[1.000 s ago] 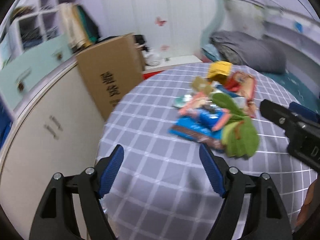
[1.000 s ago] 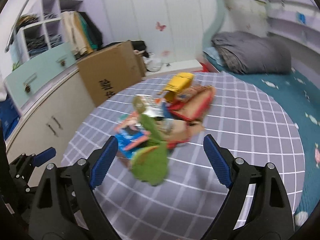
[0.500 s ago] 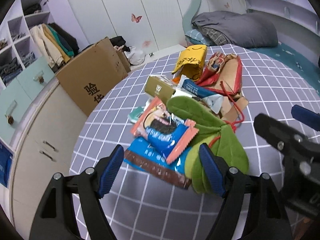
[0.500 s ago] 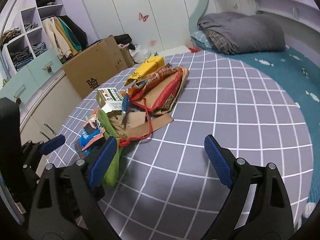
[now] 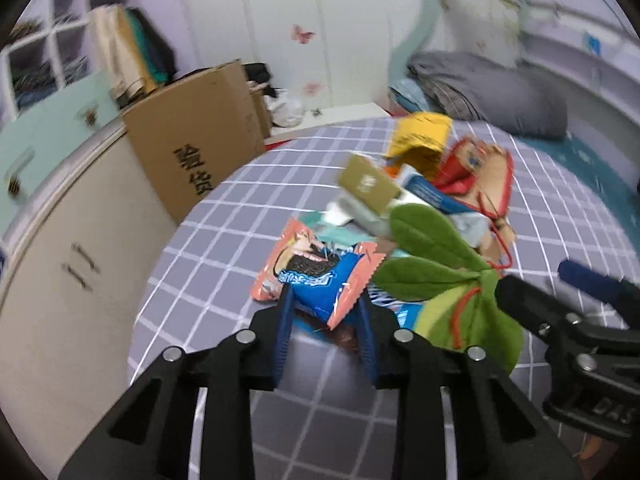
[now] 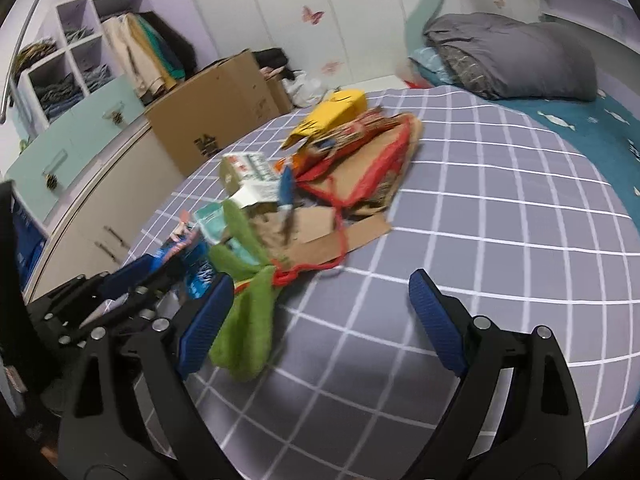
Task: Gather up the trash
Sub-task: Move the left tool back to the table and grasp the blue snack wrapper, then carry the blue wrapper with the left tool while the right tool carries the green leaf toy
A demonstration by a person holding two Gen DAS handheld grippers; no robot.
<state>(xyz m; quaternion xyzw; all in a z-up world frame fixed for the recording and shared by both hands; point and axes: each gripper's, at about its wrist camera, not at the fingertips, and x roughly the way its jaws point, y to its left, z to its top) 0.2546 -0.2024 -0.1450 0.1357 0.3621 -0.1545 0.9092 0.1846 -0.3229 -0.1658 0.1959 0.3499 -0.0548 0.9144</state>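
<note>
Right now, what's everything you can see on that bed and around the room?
snack wrapper: one, blue and salmon, nearest edge of the pile, between the left gripper's fingers
green cloth: one, front of the pile
yellow packet: one, far end of the pile
red-trimmed paper bag: one, brown, middle of the pile
small carton: one, white and green, left of the bag
checked bedspread: one, lilac with white lines, under the pile
cardboard box: one, brown, beside the bed
grey pillow: one, at the head
left gripper: closed on the wrapper
right gripper: open, holding nothing
</note>
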